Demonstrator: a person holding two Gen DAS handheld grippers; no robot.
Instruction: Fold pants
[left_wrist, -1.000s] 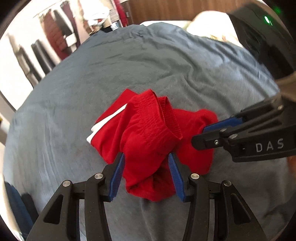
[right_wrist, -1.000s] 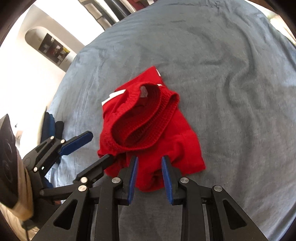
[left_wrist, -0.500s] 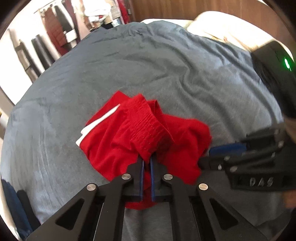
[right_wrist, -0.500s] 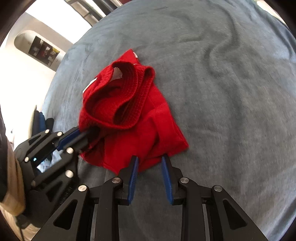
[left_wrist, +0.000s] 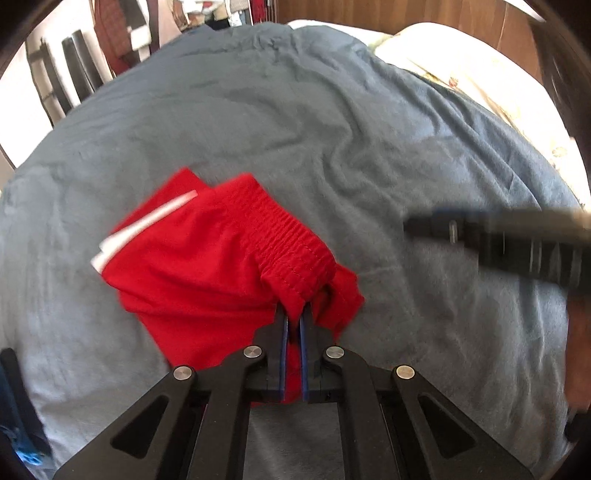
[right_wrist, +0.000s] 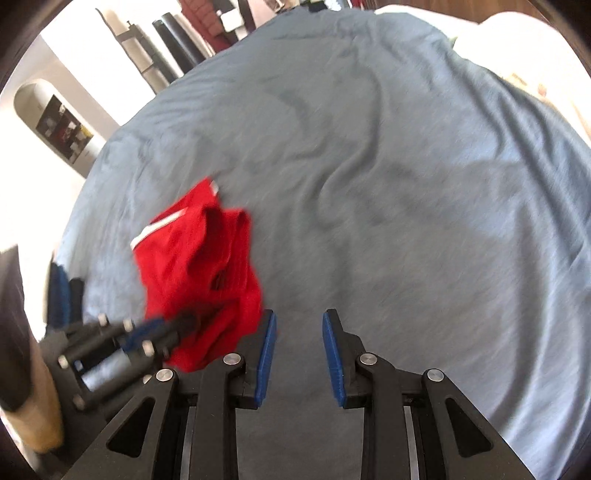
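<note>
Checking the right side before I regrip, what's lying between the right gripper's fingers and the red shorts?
Only bare grey-blue bedspread. In the right wrist view the right gripper stands open beside the red shorts, nothing between.

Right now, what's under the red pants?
The red pants lie bunched on a grey-blue blanket, which shows all around them. Whatever is directly beneath the heap is covered. The left gripper fingers pinch the waistband edge.
</note>
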